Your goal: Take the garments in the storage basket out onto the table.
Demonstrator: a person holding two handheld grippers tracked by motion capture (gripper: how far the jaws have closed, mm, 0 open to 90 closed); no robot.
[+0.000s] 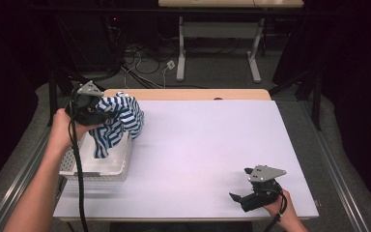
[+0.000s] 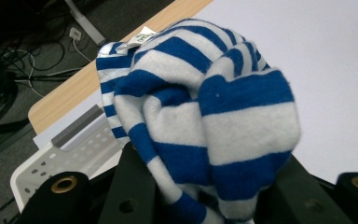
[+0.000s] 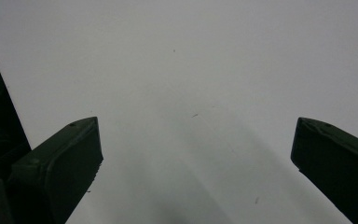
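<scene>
while the left gripper (image 1: 98,112) clamps a soft, light blue-and-white striped garment (image 1: 121,123) bunched between its fingers above the white basket (image 1: 107,166), the cloth looks floppy, best taken by a thick fold, and the right gripper (image 1: 244,197) rests wide open, holding nothing.

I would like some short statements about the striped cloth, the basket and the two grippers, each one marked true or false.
1. The left gripper is shut on the blue-and-white striped cloth. True.
2. The cloth lies flat on the white table. False: it hangs bunched above the white basket.
3. The right gripper holds a second cloth. False: its fingers stand apart over bare table.
4. The basket sits at the table's left edge. True.
5. The basket is black. False: it is white.
</scene>
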